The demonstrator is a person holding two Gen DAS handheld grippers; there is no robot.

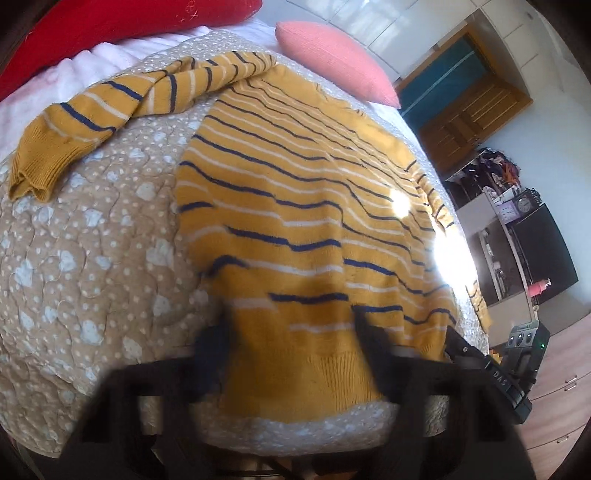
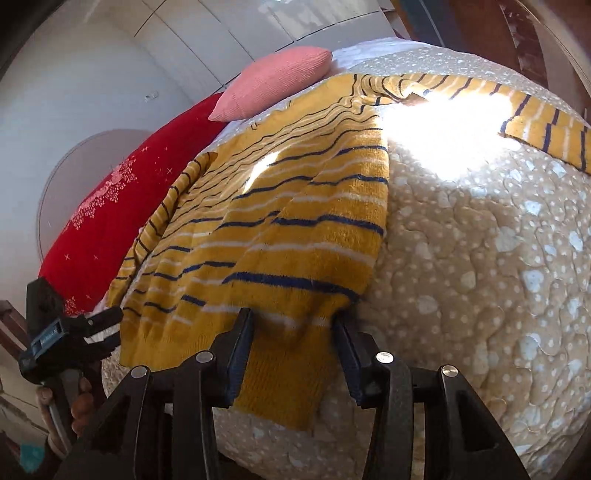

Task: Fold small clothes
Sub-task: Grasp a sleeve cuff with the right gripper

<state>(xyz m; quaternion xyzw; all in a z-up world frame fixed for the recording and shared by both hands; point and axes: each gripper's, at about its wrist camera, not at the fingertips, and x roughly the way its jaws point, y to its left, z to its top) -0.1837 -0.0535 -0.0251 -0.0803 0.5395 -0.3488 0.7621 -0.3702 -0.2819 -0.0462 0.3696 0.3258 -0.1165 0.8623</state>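
Note:
A mustard-yellow sweater (image 1: 295, 177) with navy and white stripes lies spread flat on a beige quilt (image 1: 92, 240). Its left sleeve (image 1: 110, 107) stretches out to the left. My left gripper (image 1: 291, 325) is open, its fingers on either side of the ribbed hem near the left corner. In the right wrist view the sweater (image 2: 288, 229) lies the same way, with its right sleeve (image 2: 546, 125) out to the right. My right gripper (image 2: 293, 325) is open around the hem at the right corner. The left gripper (image 2: 107, 325) shows at the left, also open.
A pink cushion (image 1: 332, 59) and a red pillow (image 1: 110, 26) lie at the head of the bed. A white blanket (image 1: 92, 59) lies under them. Shelves, a wooden door and drawers stand to the right (image 1: 517, 221). Bright sunlight falls on the quilt (image 2: 443, 125).

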